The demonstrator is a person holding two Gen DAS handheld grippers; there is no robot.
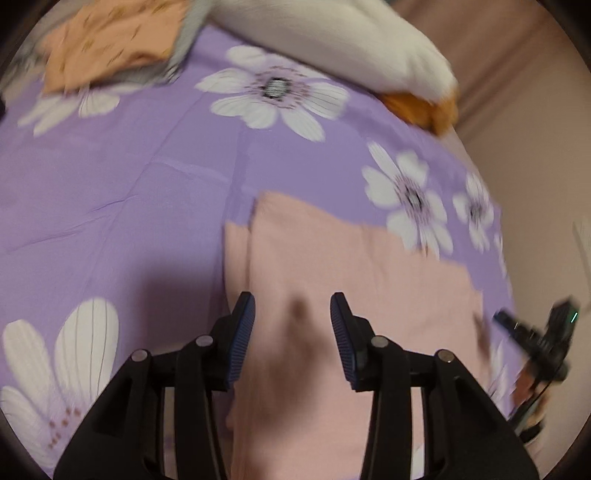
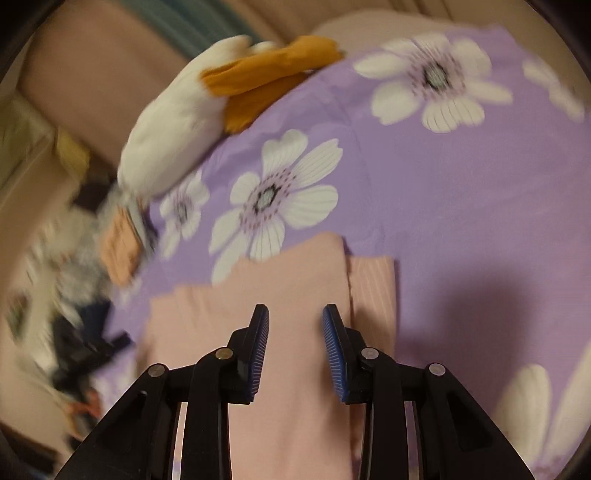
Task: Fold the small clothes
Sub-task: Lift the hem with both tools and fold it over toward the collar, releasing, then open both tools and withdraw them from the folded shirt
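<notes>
A pale pink garment (image 1: pixel 332 258) lies flat on the purple flowered sheet (image 1: pixel 129 184), with a folded edge along its left side. My left gripper (image 1: pixel 292 299) hovers just above it, open, with nothing between its blue pads. The right wrist view shows the same pink garment (image 2: pixel 295 280), a ribbed pink strip along its right edge. My right gripper (image 2: pixel 295 310) is also above it, open and empty. A blurred black device (image 1: pixel 535 332) at the far right of the left wrist view looks like the other gripper.
A white soft item (image 1: pixel 332 33) with an orange cloth (image 1: pixel 424 107) lies at the bed's far edge. A folded peach patterned cloth (image 1: pixel 110 40) sits at the far left on grey fabric. Blurred clutter (image 2: pixel 66 288) lies off the bed's left side.
</notes>
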